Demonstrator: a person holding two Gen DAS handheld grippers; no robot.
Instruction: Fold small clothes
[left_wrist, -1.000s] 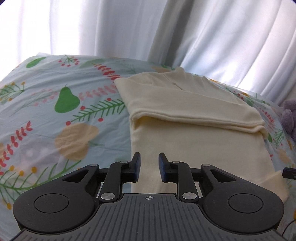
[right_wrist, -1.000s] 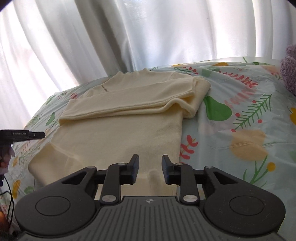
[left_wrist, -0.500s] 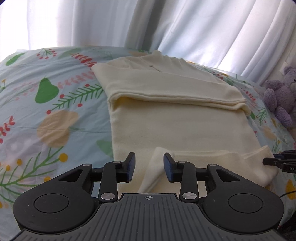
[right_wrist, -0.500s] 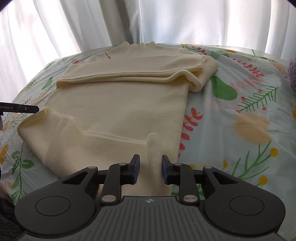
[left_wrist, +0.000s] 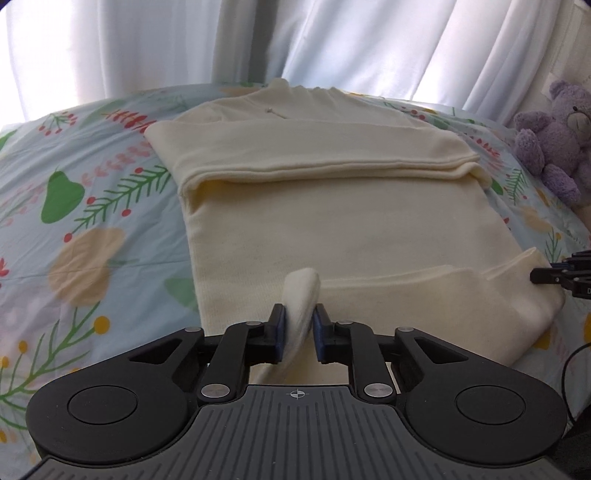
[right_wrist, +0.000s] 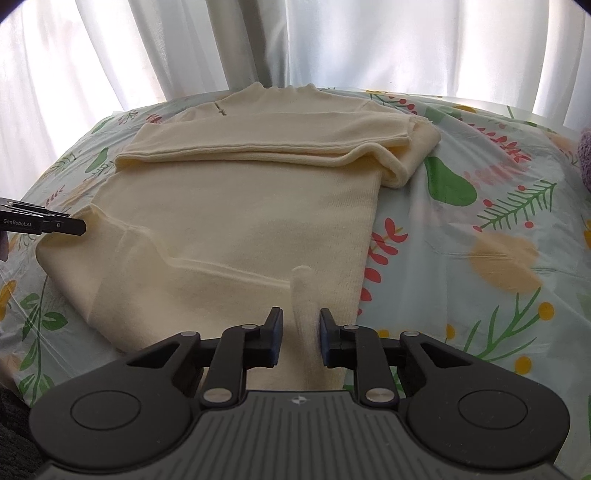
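A cream sweater (left_wrist: 332, 221) lies flat on the floral bedsheet (left_wrist: 92, 221), sleeves folded across its chest. My left gripper (left_wrist: 298, 326) is shut on the sweater's bottom hem at the left corner and holds it lifted. My right gripper (right_wrist: 301, 326) grips the hem (right_wrist: 303, 295) at the right corner, the cloth standing up between its jaws. The lifted hem forms a raised fold across the sweater's lower part (right_wrist: 184, 266). Each gripper's tip shows at the edge of the other's view, the right one in the left wrist view (left_wrist: 565, 275) and the left one in the right wrist view (right_wrist: 44, 223).
A purple teddy bear (left_wrist: 554, 136) sits at the bed's right side. White curtains (right_wrist: 295, 44) hang behind the bed. A dark cable (left_wrist: 570, 369) hangs at the right edge of the left wrist view.
Both grippers closed on the sweater's bottom hem and lifted it up and toward the collar. The hem now stands raised off the sheet.
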